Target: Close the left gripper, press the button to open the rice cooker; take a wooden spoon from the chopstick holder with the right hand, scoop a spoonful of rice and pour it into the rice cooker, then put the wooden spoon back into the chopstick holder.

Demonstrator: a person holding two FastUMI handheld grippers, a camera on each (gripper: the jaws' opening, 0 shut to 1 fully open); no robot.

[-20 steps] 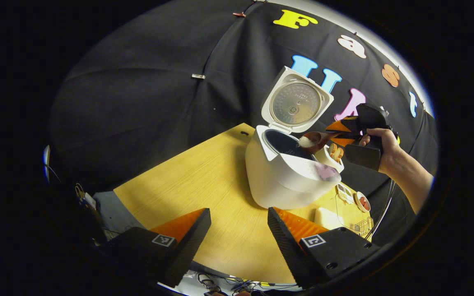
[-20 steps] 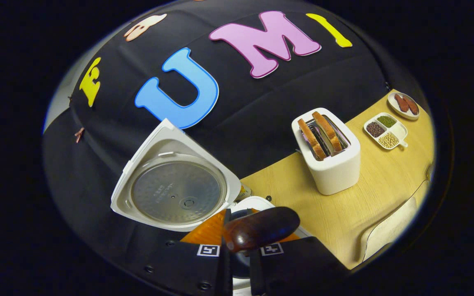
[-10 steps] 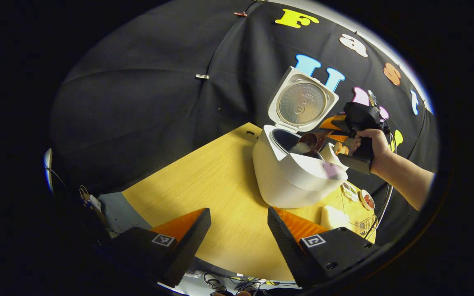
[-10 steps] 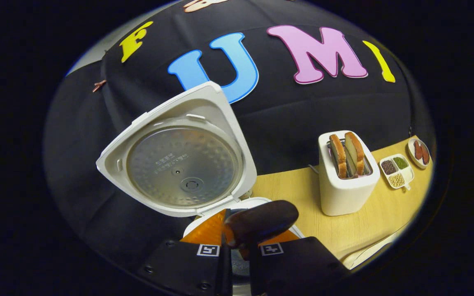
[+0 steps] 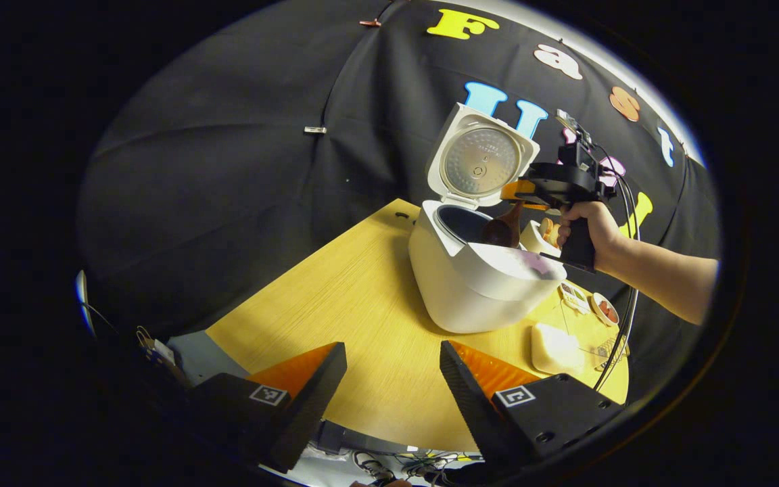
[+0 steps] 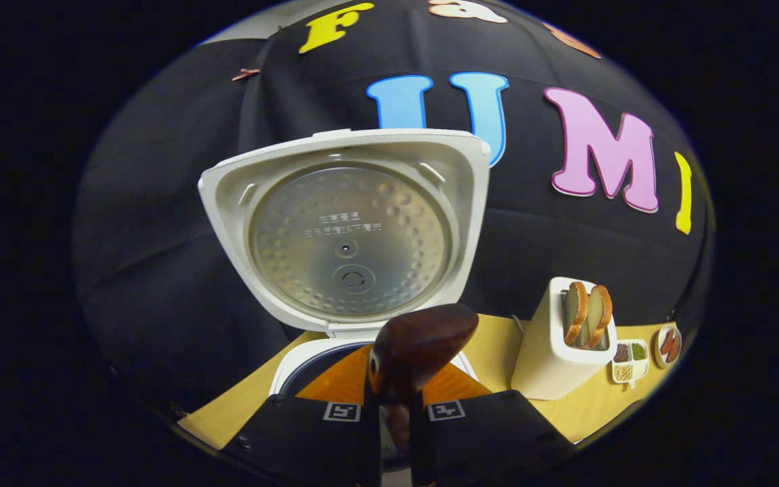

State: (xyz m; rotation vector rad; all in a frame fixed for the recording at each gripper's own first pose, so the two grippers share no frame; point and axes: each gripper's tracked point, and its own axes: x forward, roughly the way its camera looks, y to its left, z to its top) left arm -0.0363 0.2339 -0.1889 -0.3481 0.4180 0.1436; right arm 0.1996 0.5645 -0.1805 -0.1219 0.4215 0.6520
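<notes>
Wooden spoon (image 6: 416, 348) clamped in right gripper (image 6: 395, 412), bowl tipped down over open cooker (image 5: 477, 270) pot to dump rice. Lid (image 6: 345, 230) upright, clear of pour. Left gripper (image 5: 389, 379) wide, empty, parked low over surface (image 5: 335, 297).

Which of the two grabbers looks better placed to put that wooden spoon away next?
Right. The right gripper is already shut on the wooden spoon, whose bowl hangs into the open rice cooker. The left gripper is open, holding nothing, back near the table edge.
</notes>
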